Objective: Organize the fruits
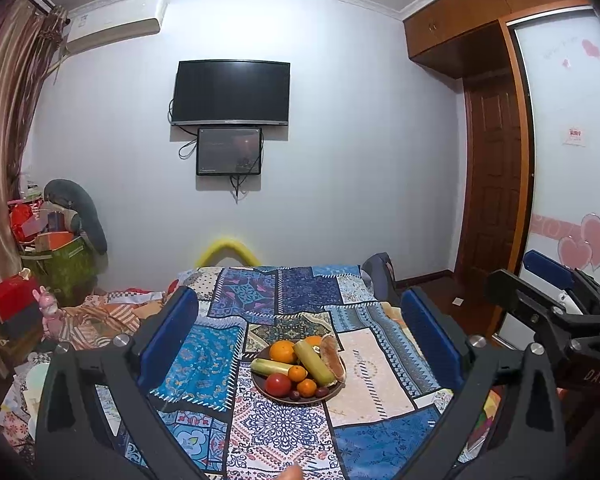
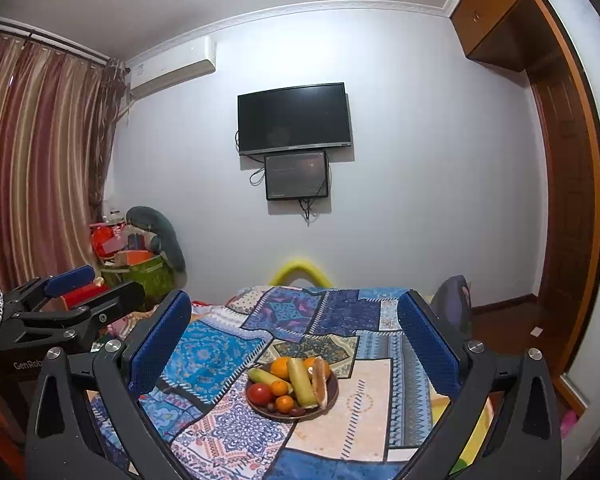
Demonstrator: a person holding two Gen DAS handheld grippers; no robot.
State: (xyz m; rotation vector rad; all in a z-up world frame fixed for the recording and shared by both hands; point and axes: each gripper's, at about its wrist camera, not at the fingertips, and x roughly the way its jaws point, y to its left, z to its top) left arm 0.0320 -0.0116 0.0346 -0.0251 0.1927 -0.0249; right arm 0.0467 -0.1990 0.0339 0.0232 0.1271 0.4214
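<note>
The left gripper (image 1: 300, 336) is hanging above the near end of the bed, its blue-padded fingers (image 1: 168, 340) spread wide and holding nothing. The right gripper (image 2: 296, 340) is hanging beside it in the same way, fingers (image 2: 160, 340) wide and empty; from the left wrist it shows at about three o'clock (image 1: 548, 292).

The fruit is sitting heaped in a dark plate (image 1: 260, 390) on the patchwork blanket (image 1: 204, 360), framed between both sets of fingers, near but not touched. In the left wrist view, going left to right: a green-yellow banana (image 1: 270, 367) is lying at the plate's nine o'clock, long axis running from nine towards four; a red tomato (image 1: 278, 384) is sitting at seven; a large orange (image 1: 283, 351) at eleven; small mandarins (image 1: 297, 373) in the middle; a second, longer banana (image 1: 314, 362) is leaning across the pile from eleven o'clock down to five; and a cut grapefruit wedge (image 1: 334, 358) is standing on edge at three, parallel to it.

The risk, I think, is the soft bedding and the stacking. Pressing down on one side could tip the plate, and pulling the long banana could roll the mandarins or topple the wedge. The small dark grapes (image 1: 322, 392) at the front rim are likely to slip off first.
</note>
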